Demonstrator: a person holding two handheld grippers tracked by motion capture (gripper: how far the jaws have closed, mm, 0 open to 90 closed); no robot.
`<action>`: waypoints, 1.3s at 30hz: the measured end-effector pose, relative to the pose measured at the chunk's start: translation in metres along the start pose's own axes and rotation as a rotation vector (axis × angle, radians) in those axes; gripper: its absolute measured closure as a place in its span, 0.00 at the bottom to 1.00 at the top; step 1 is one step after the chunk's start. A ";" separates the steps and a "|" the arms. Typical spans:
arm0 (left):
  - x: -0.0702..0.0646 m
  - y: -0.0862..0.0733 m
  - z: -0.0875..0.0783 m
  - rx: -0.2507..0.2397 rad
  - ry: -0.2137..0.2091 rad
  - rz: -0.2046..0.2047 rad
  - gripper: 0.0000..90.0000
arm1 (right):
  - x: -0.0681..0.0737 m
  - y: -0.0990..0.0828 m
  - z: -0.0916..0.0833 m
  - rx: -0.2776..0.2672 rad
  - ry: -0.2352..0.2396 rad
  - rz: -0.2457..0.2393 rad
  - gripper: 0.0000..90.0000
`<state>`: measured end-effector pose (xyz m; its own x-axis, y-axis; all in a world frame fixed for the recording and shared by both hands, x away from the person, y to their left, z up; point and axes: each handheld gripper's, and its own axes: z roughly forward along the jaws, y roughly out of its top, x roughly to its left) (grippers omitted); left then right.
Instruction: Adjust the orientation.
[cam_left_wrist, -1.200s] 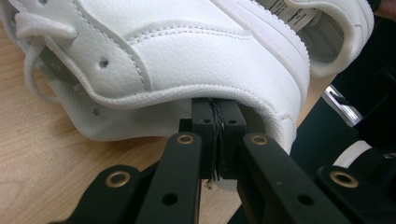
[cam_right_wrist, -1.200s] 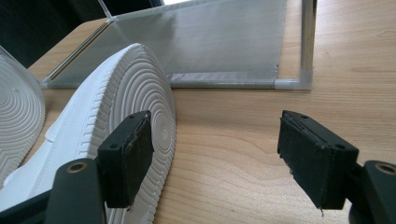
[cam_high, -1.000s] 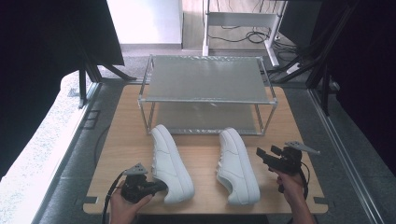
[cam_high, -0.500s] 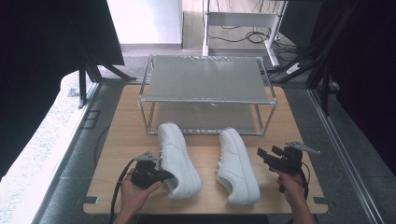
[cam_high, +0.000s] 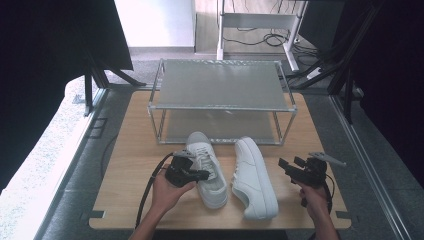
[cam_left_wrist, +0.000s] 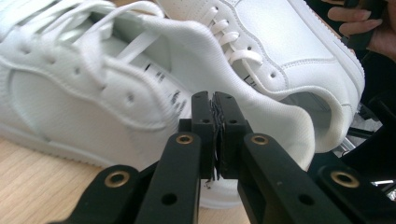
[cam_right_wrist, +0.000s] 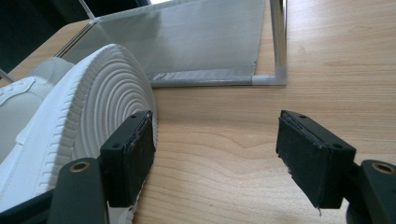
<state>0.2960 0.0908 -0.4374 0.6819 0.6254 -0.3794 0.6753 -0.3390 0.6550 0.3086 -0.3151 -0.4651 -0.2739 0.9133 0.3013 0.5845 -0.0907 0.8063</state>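
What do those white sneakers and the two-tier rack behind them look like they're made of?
The left sneaker and right sneaker look like smooth white leather or a synthetic imitation, with stitched seams and punched holes. The right sneaker's sole appears to be ridged white rubber. The shoe rack seems to have thin shiny metal tubes and grey fabric or mesh shelves. The table shows a light wood grain.

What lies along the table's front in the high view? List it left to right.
Left gripper → left shoe → right shoe → right gripper.
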 end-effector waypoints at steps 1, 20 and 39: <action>-0.001 0.000 -0.001 -0.006 -0.004 0.000 0.97 | -0.001 0.000 0.000 -0.002 -0.001 0.003 0.32; 0.001 -0.008 0.022 0.026 0.017 -0.023 1.00 | 0.002 0.000 0.002 -0.005 -0.015 0.003 0.32; 0.012 -0.018 0.001 0.043 0.040 -0.018 1.00 | 0.005 0.000 0.001 -0.005 -0.015 -0.019 0.33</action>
<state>0.2922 0.1039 -0.4545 0.6586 0.6588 -0.3636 0.6990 -0.3567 0.6198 0.3078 -0.3104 -0.4644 -0.2730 0.9209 0.2782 0.5759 -0.0752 0.8141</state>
